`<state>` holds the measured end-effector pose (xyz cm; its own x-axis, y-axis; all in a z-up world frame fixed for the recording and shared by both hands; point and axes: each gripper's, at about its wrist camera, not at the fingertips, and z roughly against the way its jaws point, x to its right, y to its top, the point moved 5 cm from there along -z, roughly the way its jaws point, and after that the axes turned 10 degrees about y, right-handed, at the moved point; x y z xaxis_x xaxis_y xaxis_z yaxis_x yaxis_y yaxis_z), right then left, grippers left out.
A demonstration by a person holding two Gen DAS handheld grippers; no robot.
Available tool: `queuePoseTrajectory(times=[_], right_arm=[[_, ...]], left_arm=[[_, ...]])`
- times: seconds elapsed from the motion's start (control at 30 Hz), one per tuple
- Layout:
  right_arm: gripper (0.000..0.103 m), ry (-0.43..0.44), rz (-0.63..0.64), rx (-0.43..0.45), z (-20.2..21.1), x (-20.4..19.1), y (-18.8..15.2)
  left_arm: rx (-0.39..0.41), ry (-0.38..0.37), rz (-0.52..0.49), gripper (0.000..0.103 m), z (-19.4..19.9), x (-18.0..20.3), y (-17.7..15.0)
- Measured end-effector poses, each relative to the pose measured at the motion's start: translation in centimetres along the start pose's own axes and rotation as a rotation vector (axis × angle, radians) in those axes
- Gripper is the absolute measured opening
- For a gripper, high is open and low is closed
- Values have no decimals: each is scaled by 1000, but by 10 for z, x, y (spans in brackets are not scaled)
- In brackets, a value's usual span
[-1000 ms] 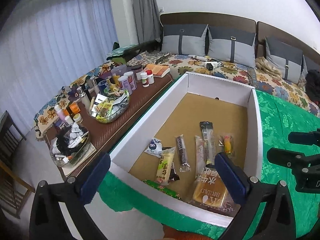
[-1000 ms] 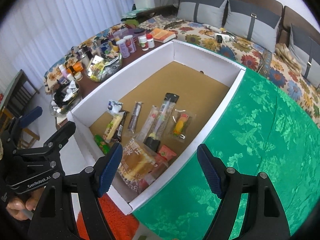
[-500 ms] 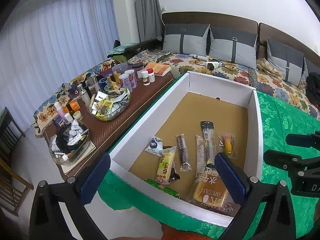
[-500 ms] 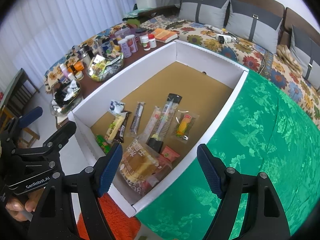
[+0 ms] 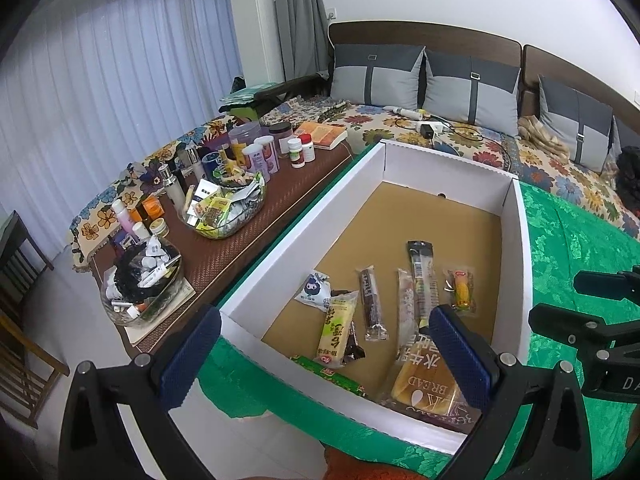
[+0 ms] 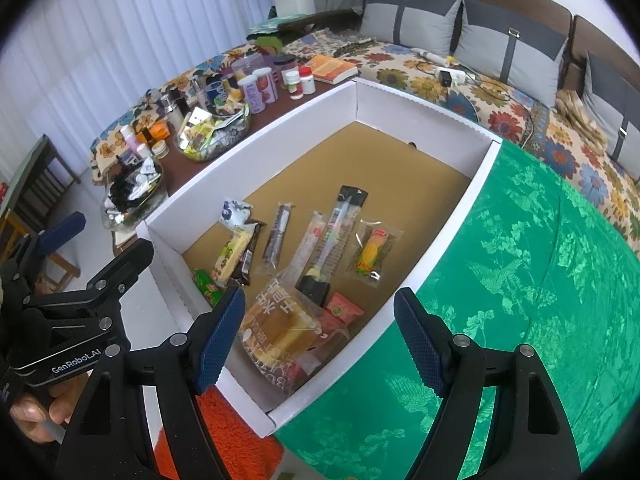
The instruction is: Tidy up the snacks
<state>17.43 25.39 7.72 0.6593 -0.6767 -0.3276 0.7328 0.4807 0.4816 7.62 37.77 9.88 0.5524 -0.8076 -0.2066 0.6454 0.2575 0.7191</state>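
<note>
at frame centre: a white box [image 5: 520, 216] with a brown floor, sitting on a green cloth [image 6: 520, 264]
snacks: all lie inside the box, in the lower half of both views
bread bag [image 6: 280, 328]: at the near end of the box, low in the frame, an orange packet [image 6: 344, 309] touching its right side
long black-topped pack [image 5: 421, 268]: mid-box, with a corn snack [image 6: 370, 254] just to its right and a dark bar [image 5: 370, 304] to its left
yellow bar [image 5: 338, 326]: left of the dark bar, a small white pouch [image 5: 314, 290] above it
left gripper [image 5: 324, 364]: lower frame, fingers spread wide, holding nothing, above the box's near wall
right gripper [image 6: 320, 340]: lower frame, fingers wide apart and empty, over the box's near right corner
upper left: a brown side table [image 5: 224, 256] crowded with bottles and a glass bowl [image 5: 226, 216]
</note>
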Motion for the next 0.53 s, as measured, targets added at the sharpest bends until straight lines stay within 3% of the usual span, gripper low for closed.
queuePoseTrajectory(times=[0.53], right_arm=[[80,3,0,-2,-4,1,-3]], left_arm=[[-10,-17,18,103,-2,-4,1]])
